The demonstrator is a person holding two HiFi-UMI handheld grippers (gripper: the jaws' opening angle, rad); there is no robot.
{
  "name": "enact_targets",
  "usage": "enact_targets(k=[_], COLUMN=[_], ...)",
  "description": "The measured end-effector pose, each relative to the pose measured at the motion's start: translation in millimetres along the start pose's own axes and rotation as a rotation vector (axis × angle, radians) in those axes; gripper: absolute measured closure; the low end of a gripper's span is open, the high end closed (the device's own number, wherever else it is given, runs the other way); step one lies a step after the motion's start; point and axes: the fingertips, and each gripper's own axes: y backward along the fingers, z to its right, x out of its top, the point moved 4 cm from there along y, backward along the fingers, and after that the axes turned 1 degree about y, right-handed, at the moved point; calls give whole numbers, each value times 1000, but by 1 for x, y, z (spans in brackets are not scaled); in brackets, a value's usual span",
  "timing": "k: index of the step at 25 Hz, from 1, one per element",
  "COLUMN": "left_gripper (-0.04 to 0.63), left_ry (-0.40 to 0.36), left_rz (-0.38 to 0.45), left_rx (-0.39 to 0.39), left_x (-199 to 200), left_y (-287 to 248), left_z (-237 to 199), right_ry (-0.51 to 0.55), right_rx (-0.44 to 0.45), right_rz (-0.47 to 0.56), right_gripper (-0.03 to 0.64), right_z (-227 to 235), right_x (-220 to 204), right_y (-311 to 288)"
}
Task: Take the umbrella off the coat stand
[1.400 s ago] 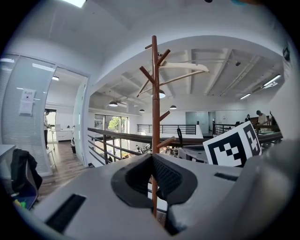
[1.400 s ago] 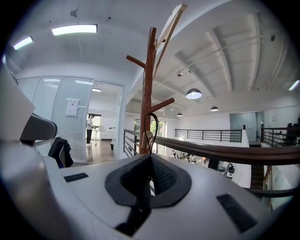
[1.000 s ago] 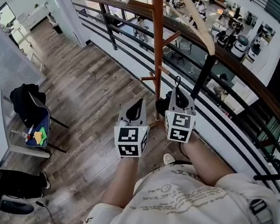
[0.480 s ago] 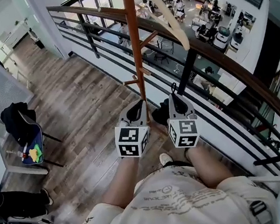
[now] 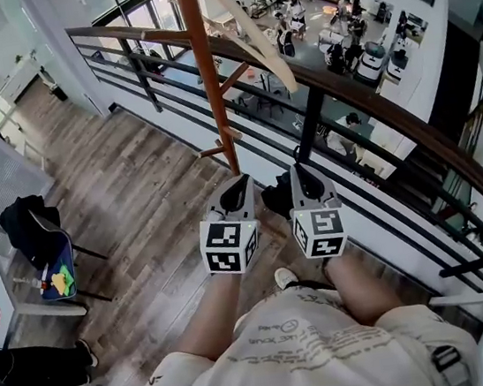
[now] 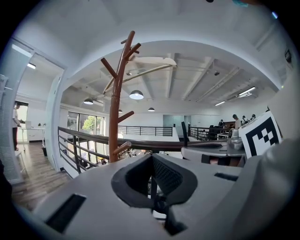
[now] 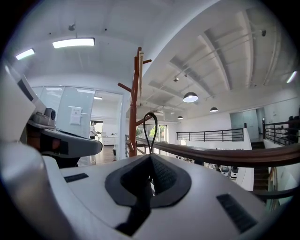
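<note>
Umbrella (image 5: 260,38) slants off the stand (image 5: 205,77) top, upper end cut off by frame. Right gripper (image 5: 303,172), right of stand, pinches its black loop (image 7: 150,126). Left gripper (image 5: 240,184), at stand, pressed together, empty.

Wood-plank floor (image 5: 133,181), brown coat stand (image 5: 203,68) upright beside railing (image 5: 373,111), chair (image 5: 57,258) with black garment (image 5: 21,223) well apart

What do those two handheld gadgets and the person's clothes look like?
The left gripper and right gripper are pale grey plastic with black padded jaws, each bearing a cube of black-and-white square markers. The person wears a cream printed T-shirt.
</note>
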Motion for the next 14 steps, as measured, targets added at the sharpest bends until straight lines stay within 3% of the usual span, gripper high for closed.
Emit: enact_targets(k=[14], left_gripper=[603], left_ry=[-7], left_rz=[-2], left_rx=[-1], left_x=[-3], left_y=[-10], left_z=[8], right_ry=[7], right_rx=[50], right_rz=[-30], right_gripper=[614], right_z=[0], right_x=[-18], right_y=[-2])
